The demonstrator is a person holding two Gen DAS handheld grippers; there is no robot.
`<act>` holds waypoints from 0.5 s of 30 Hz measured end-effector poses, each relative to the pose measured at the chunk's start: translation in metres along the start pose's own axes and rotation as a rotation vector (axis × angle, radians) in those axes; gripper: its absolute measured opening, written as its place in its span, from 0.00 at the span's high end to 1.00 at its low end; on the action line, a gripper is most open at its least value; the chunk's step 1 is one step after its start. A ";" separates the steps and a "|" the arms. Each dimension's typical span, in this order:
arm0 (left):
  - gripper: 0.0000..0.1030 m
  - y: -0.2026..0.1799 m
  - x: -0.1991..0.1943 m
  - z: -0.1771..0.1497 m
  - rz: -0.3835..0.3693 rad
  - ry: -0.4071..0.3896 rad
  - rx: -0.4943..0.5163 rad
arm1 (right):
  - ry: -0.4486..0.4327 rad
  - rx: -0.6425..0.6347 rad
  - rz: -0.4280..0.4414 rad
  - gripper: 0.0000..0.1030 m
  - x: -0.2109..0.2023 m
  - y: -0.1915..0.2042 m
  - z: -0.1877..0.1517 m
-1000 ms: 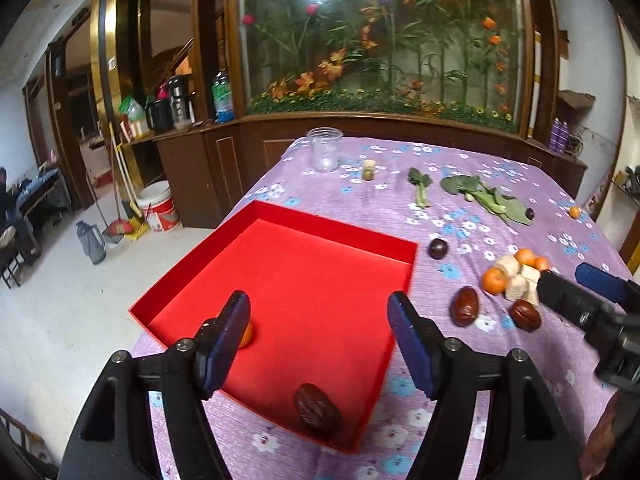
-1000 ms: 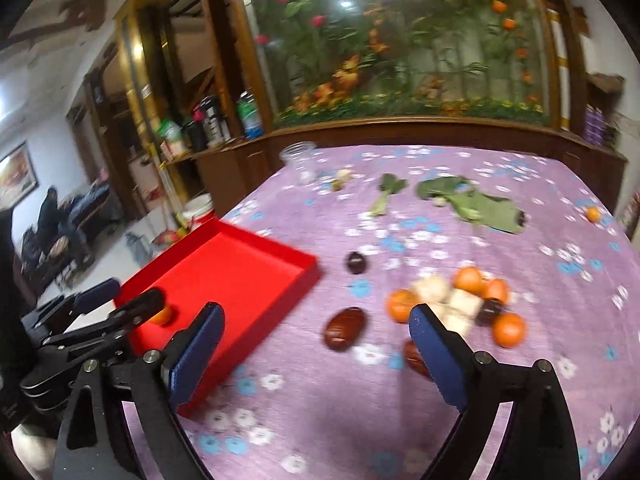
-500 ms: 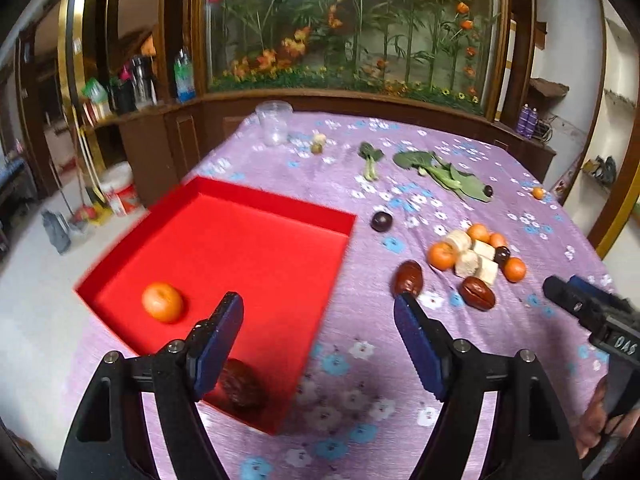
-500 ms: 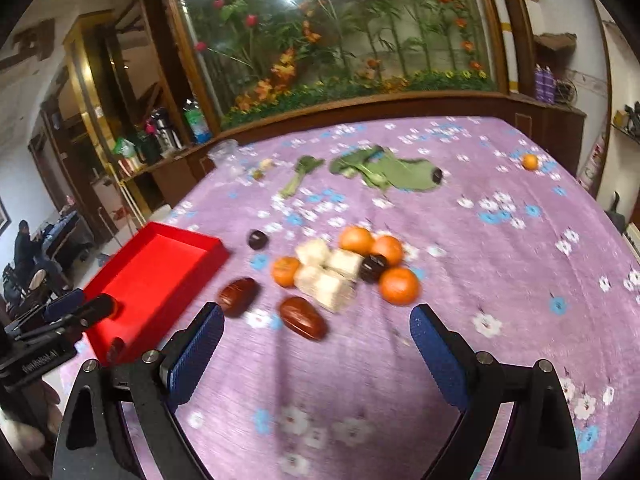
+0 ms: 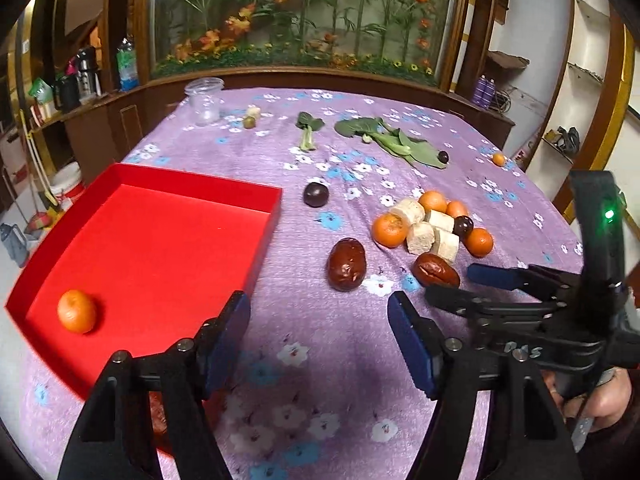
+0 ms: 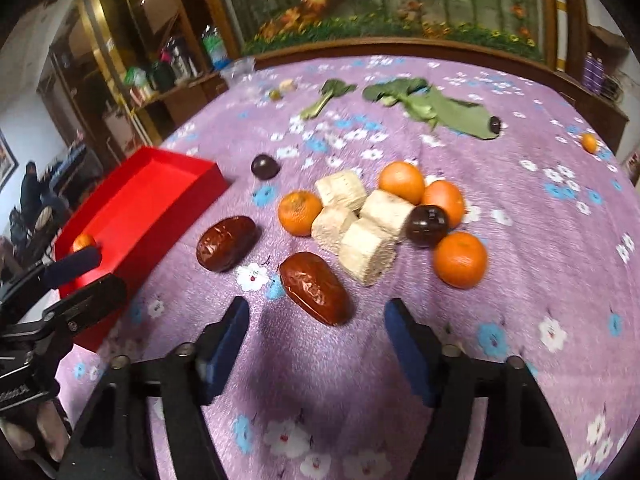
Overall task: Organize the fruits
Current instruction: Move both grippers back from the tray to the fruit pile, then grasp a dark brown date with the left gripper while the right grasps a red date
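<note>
A red tray (image 5: 120, 172) lies at the table's left with an orange (image 5: 77, 311) in it and a date partly hidden behind my left finger. Two brown dates (image 6: 313, 287) (image 6: 226, 242), several oranges (image 6: 460, 259), pale cut chunks (image 6: 368, 247) and dark round fruits (image 6: 426, 225) lie together on the purple cloth. My left gripper (image 5: 318, 338) is open and empty over the cloth beside the tray. My right gripper (image 6: 316, 338) is open and empty, just short of the nearer date. It also shows in the left wrist view (image 5: 460, 282).
Green leaves (image 5: 394, 142), a clear jar (image 5: 205, 101), a small olive-like fruit (image 5: 249, 122), a lone dark fruit (image 5: 316, 194) and a small orange (image 5: 498, 159) lie farther back. The table's back edge meets a wooden cabinet.
My left gripper has moved right, off the tray and onto the cloth. My right gripper has moved forward and down, close to the fruit pile.
</note>
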State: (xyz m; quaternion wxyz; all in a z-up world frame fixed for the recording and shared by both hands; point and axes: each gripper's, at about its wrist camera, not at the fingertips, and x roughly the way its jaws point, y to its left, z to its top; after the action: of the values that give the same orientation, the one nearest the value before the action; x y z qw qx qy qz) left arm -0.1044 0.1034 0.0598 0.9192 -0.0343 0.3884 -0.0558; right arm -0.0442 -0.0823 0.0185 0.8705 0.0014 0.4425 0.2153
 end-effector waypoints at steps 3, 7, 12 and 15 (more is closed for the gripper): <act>0.35 -0.001 0.017 0.009 -0.028 0.033 -0.002 | 0.013 0.001 0.003 0.35 0.008 -0.001 0.004; 0.38 -0.010 0.040 0.018 -0.034 0.075 0.030 | 0.019 -0.001 0.006 0.37 0.011 -0.002 0.007; 0.59 -0.022 0.068 0.022 -0.045 0.134 0.064 | 0.017 0.006 0.005 0.45 0.010 -0.003 0.007; 0.60 -0.022 0.080 0.024 -0.042 0.152 0.060 | 0.017 0.005 0.013 0.45 0.009 -0.003 0.007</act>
State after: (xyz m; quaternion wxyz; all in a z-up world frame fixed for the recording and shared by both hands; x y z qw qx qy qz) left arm -0.0336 0.0717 0.0226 0.8862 -0.0105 0.4545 -0.0890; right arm -0.0327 -0.0807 0.0152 0.8654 0.0047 0.4503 0.2199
